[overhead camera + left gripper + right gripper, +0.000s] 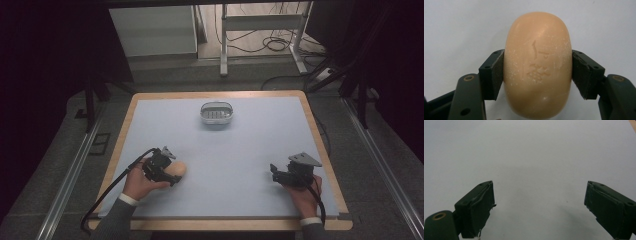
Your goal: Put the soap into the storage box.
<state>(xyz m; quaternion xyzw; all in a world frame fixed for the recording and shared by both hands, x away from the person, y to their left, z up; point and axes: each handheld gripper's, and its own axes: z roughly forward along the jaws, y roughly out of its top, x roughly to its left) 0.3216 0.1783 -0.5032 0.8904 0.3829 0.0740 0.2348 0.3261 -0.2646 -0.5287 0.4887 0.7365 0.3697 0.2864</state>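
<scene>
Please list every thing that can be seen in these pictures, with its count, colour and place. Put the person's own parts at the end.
soap bar: one, peach-orange, near left part of the table, clamped between the left jaws.
soap dish: one, grey oval with a ribbed floor, far middle of the table.
table: one, pale blue top with a light wooden edge, centre of the high view.
metal frame: one, grey-white, on the floor beyond the table, with dark cables near it.
left hand-held gripper: one, black, near left, shut on the soap bar.
right hand-held gripper: one, black with a grey plate on top, near right, jaws open and empty.
hands: two, with grey sleeves and white cuffs, at the near edge.
</scene>
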